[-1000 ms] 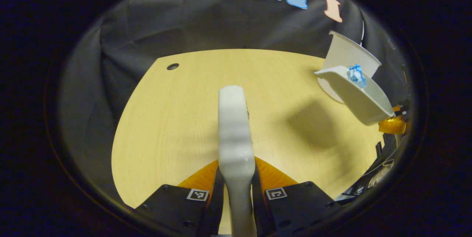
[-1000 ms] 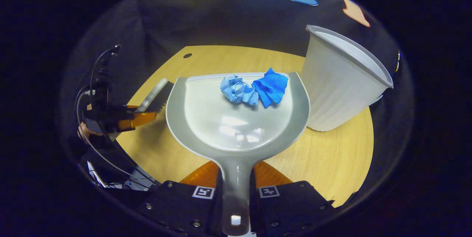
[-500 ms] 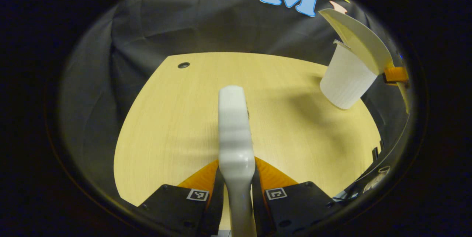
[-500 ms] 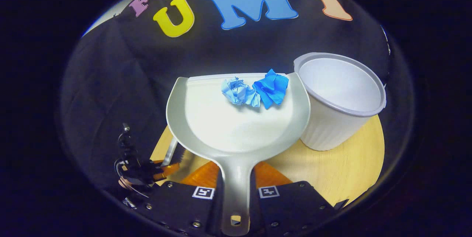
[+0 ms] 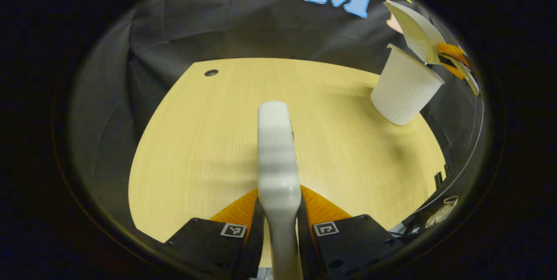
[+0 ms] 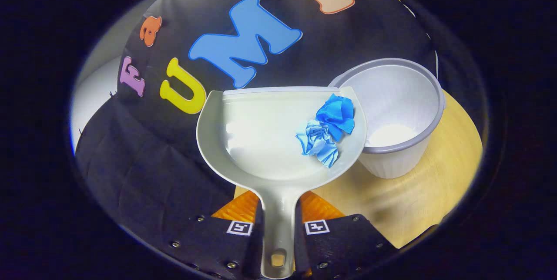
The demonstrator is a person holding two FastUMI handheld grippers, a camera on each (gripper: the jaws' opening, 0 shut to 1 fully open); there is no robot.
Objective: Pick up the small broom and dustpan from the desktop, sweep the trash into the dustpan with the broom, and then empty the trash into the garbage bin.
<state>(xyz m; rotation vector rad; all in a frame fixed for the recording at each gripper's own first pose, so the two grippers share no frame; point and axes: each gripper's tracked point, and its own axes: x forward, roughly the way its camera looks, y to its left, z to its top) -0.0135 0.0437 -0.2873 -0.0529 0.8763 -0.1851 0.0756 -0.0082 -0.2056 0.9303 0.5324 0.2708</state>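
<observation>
Sweeping looks done: both paper wads point(image 6: 327, 129) sit in the dustpan point(image 6: 261, 136), tipped beside the bin point(image 6: 391, 110), not yet emptied. Right fingers clamp its handle; left fingers clamp the broom point(image 5: 275, 153).

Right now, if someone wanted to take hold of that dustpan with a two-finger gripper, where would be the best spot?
Probably the handle, from the rear, opposite the pan's open front edge. The dustpan narrows to a slim flat handle that two fingers can close across, while the scoop is wide and holds the blue paper scraps. The right gripper grips it there, keeping the scoop free to tip toward the white bin.
</observation>
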